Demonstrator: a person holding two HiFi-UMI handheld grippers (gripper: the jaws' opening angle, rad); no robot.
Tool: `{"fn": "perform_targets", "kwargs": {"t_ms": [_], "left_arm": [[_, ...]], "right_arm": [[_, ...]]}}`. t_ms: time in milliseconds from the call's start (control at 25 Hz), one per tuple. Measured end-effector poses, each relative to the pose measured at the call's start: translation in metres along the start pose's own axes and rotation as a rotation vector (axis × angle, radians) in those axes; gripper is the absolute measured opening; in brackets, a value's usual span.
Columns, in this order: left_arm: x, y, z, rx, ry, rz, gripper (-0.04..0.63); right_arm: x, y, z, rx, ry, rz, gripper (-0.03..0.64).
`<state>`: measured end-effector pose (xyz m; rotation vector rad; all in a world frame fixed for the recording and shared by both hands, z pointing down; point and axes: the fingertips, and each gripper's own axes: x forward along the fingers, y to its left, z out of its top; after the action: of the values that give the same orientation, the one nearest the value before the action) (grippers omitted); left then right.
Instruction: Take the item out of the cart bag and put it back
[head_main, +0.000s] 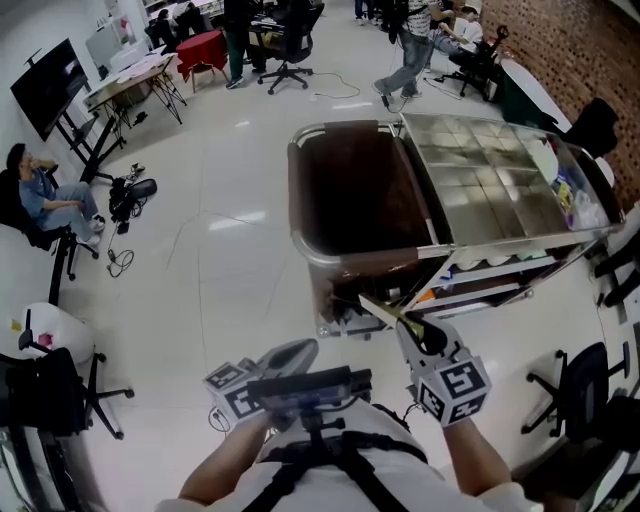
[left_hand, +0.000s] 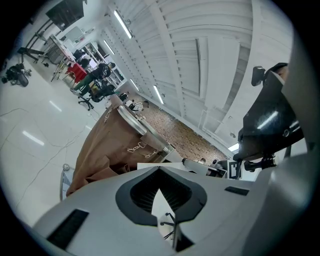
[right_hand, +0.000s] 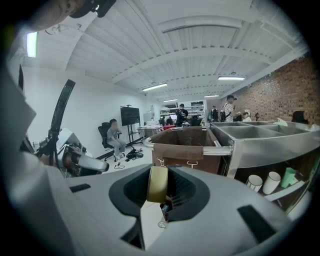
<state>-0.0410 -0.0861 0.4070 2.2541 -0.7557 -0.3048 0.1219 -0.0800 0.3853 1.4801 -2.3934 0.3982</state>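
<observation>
Your R gripper has its jaws clamped on a yellowish tape roll, held edge-on. The roll's outside the brown cart bag, on the side nearest you. In head view the bag hangs at the left end of the steel cart. White cups sit on the cart's lower shelf. Your L gripper is close to your body, jaws closed together w/ nothing btwn them. Ppl sit & stand farther back.

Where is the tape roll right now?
Right gripper view, centre: the tape roll sits clamped in the right hand-held gripper, just short of the cart's brown bag, outside it.
</observation>
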Motion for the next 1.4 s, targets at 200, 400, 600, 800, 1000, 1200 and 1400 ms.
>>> {"fn": "perform_targets", "kwargs": {"t_ms": [200, 400, 600, 800, 1000, 1200, 1400], "left_arm": [[-0.0002, 0.0002, 0.0027, 0.001, 0.002, 0.002, 0.0], [0.0015, 0.0006, 0.0016, 0.002, 0.007, 0.004, 0.0], [0.0028, 0.0019, 0.0003, 0.001, 0.005, -0.001, 0.0], [0.0031, 0.0017, 0.0001, -0.001, 0.005, -0.002, 0.0], [0.003, 0.0009, 0.0007, -0.002, 0.006, -0.004, 0.0], [0.004, -0.0012, 0.0006, -0.001, 0.01, -0.01, 0.0], [0.0054, -0.003, -0.0012, 0.0, 0.018, -0.016, 0.0]], "right_arm": [[-0.0003, 0.0014, 0.0023, 0.01, -0.004, 0.003, 0.072], [-0.0001, 0.0015, 0.0015, 0.014, -0.001, 0.008, 0.072], [0.0004, 0.0012, -0.0007, 0.027, -0.002, 0.012, 0.072], [-0.0003, 0.0028, 0.0004, 0.029, 0.002, 0.018, 0.072], [-0.0014, 0.0031, 0.001, 0.028, -0.001, 0.014, 0.072], [-0.004, 0.0036, 0.0016, 0.043, -0.001, 0.019, 0.072], [-0.0069, 0.0026, -0.0011, 0.058, 0.0, 0.017, 0.072]]}}
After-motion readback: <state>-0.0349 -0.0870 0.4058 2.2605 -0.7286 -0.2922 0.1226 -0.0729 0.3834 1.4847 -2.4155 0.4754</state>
